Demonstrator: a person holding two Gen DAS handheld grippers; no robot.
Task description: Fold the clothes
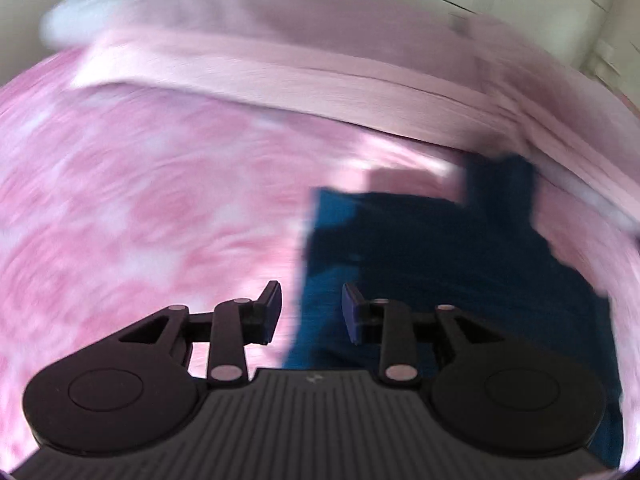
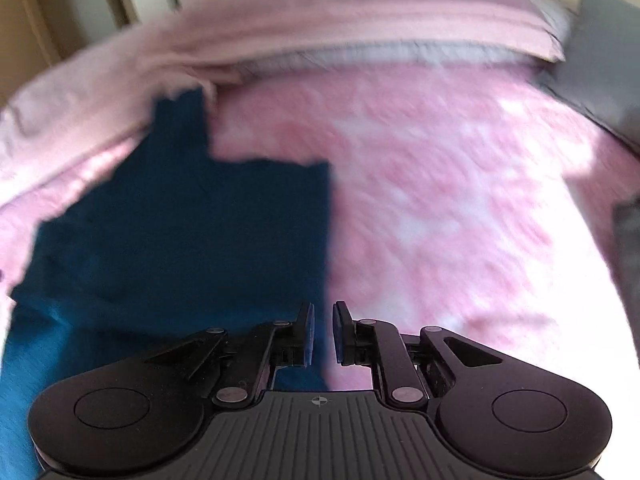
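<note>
The dark teal garment (image 2: 180, 232) lies flat on the pink mottled bedspread (image 2: 440, 200), already part folded by the look of its straight right-hand edge, with 1 narrow strip, perhaps a sleeve, reaching up toward the pale pink folded blanket (image 2: 320, 20) at the head of the bed. Its long axis runs away from both tools, toward that blanket. The right gripper (image 2: 322, 332) hangs over that straight right edge, fingers a narrow gap apart with nothing between them, cloth to its left and bare bedspread to its right. The left gripper (image 1: 310, 312) sits over the opposite, left edge, jaws wider apart and likewise empty, with the garment (image 1: 440, 264) spreading off to its right. So the cloth lies between the 2 tools, each about equally near its own edge; I would judge the next fold needs both to take hold of the near end. A grey cushion (image 2: 608, 64) rests at the far right. Both views are blurred, so finer creases cannot be made out.
</note>
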